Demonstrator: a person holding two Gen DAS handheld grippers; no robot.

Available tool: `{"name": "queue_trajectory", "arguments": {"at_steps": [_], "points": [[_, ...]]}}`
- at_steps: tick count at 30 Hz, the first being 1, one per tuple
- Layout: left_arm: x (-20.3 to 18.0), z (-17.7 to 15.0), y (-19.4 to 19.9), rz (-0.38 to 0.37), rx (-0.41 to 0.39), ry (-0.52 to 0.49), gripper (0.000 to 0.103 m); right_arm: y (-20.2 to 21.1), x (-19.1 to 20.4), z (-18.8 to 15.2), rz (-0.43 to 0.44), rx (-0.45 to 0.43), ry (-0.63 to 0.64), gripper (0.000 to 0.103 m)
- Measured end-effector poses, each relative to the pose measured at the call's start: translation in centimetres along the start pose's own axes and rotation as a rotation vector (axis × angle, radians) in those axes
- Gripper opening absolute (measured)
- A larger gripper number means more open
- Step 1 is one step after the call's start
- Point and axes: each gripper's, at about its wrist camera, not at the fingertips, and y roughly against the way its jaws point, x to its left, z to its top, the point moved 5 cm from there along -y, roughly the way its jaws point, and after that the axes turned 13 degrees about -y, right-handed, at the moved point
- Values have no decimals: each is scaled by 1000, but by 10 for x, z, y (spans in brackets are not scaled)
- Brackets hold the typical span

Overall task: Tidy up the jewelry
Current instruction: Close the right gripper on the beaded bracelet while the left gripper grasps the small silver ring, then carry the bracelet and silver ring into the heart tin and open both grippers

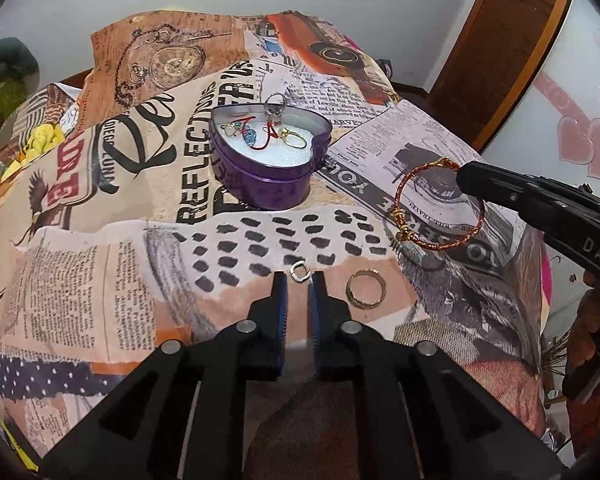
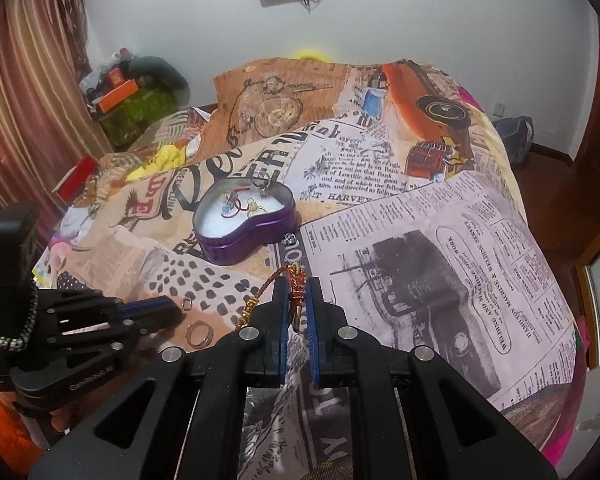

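Note:
A purple heart-shaped tin [image 1: 260, 184] [image 2: 236, 246] stands open on the printed cloth, with several rings and a red cord on its white lining. My right gripper [image 2: 298, 298] [image 1: 466, 174] is shut on a red-and-gold braided bracelet [image 1: 404, 188] [image 2: 298, 292], which hangs lifted to the right of the tin. My left gripper [image 1: 300, 280] [image 2: 176, 312] sits low over the cloth with its jaws slightly apart. A small silver ring [image 1: 300, 272] [image 2: 186, 303] lies at its fingertips, not pinched. A gold band [image 1: 366, 289] [image 2: 199, 334] lies just right of it.
A small silver piece [image 2: 288, 239] [image 1: 327, 166] lies on the cloth by the tin's right side. The cloth [image 2: 440, 240] is rumpled over a bed. Boxes and clutter [image 2: 128, 96] sit at the far left by a curtain. A hand [image 1: 588, 320] holds the right gripper.

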Motion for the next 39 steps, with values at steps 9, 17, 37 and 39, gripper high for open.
{"name": "queue_trajectory", "arguments": {"at_steps": [9, 17, 37, 39], "points": [[0, 6, -8, 5, -1, 1, 15, 0, 1, 2, 9, 0, 2, 7], [6, 5, 2, 53, -23, -17, 9, 1, 9, 12, 31, -20, 7, 7], [43, 57, 45, 100, -197, 22, 9, -16, 40, 54, 91, -73, 50, 7], [46, 63, 44, 101, -207, 21, 9, -21, 42, 57, 92, -70, 57, 7]]}}
